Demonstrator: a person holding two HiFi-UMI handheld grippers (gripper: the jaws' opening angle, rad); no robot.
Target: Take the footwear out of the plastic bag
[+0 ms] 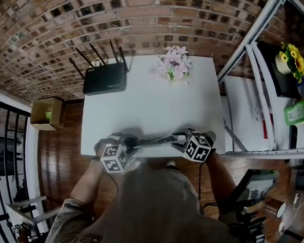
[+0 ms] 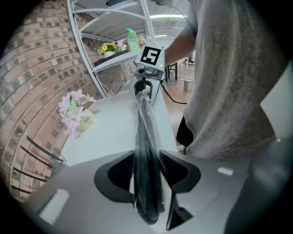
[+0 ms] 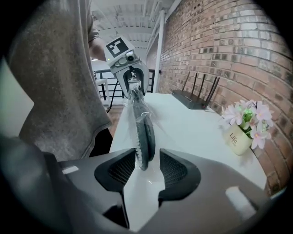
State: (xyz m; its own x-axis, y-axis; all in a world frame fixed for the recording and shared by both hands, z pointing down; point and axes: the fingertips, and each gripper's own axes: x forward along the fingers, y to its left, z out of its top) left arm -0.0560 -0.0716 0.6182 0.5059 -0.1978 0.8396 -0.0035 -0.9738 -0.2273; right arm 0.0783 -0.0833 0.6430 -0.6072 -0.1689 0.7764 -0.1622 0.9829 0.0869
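Clamping bagged footwear (image 2: 145, 137): left tool (image 2: 147, 165); right tool (image 3: 147, 161) loose around opposite end.

bag (image 2: 147, 151): glossy clear plastic | table (image 1: 151, 108): smooth | wall (image 1: 135, 16): rough brick

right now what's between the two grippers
The footwear in its plastic bag, stretched from the left gripper to the right gripper; both gripper views show it.
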